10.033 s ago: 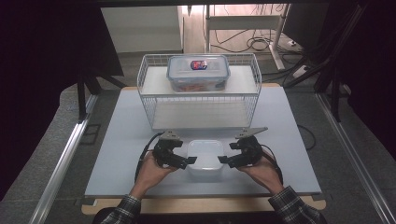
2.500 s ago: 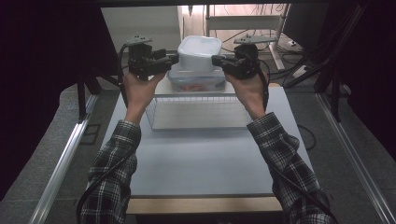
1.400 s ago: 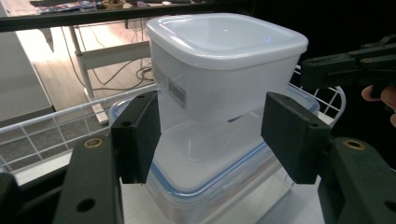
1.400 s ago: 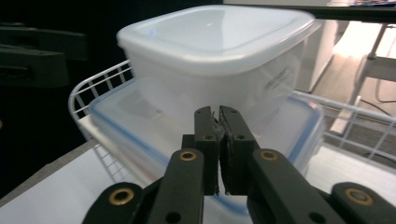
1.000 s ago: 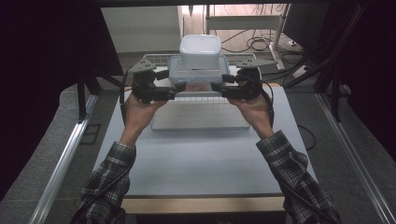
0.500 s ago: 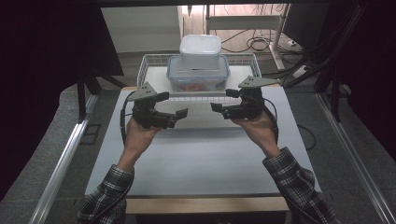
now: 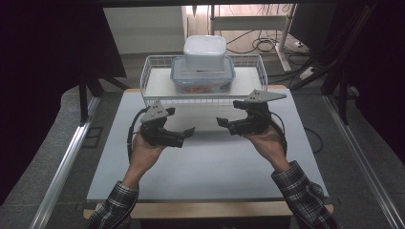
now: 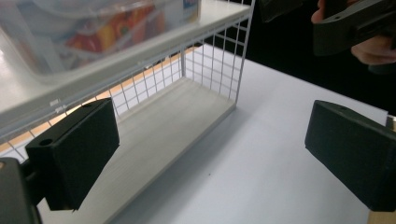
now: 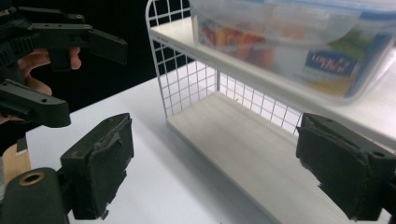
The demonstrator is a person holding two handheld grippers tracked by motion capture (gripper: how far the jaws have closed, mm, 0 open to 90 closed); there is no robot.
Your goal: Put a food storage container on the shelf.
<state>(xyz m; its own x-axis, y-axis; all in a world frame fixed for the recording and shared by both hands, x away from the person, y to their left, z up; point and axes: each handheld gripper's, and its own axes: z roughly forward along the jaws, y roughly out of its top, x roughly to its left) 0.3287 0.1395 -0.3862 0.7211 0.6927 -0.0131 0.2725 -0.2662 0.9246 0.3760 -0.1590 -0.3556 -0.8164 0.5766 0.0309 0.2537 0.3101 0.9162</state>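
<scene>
A dark room with cables on the floor at the upper right of the high view surrounds a pale grey rectangular table (image 7: 210,167), whose top takes up the middle of that frame. At the table's far edge, in the upper centre, stands a white wire rack with a pale wooden shelf (image 7: 157,83). On that shelf sits a clear, blue-rimmed plastic food box with colourful contents (image 7: 203,78), and on its lid rests a smaller white translucent lidded plastic container (image 7: 204,51), stacked squarely and apart from both tools. Lower in the frame, left of centre, the left gripper (image 7: 187,133) is held over the bare table top in the person's hand, its jaws spread wide with nothing between them; they have just been opening. Right of centre, the right gripper (image 7: 222,123) faces it, jaws likewise wide apart and empty, and also just been opening. Both tools hover in front of the rack, near it but not touching. Plaid sleeves (image 7: 303,198) enter from the bottom edge. In the left gripper view the rack's lower wooden base (image 8: 173,126) lies at centre, with the food box blurred at upper left. In the right gripper view the food box (image 9: 299,42) fills the upper right above the wire grid.
</scene>
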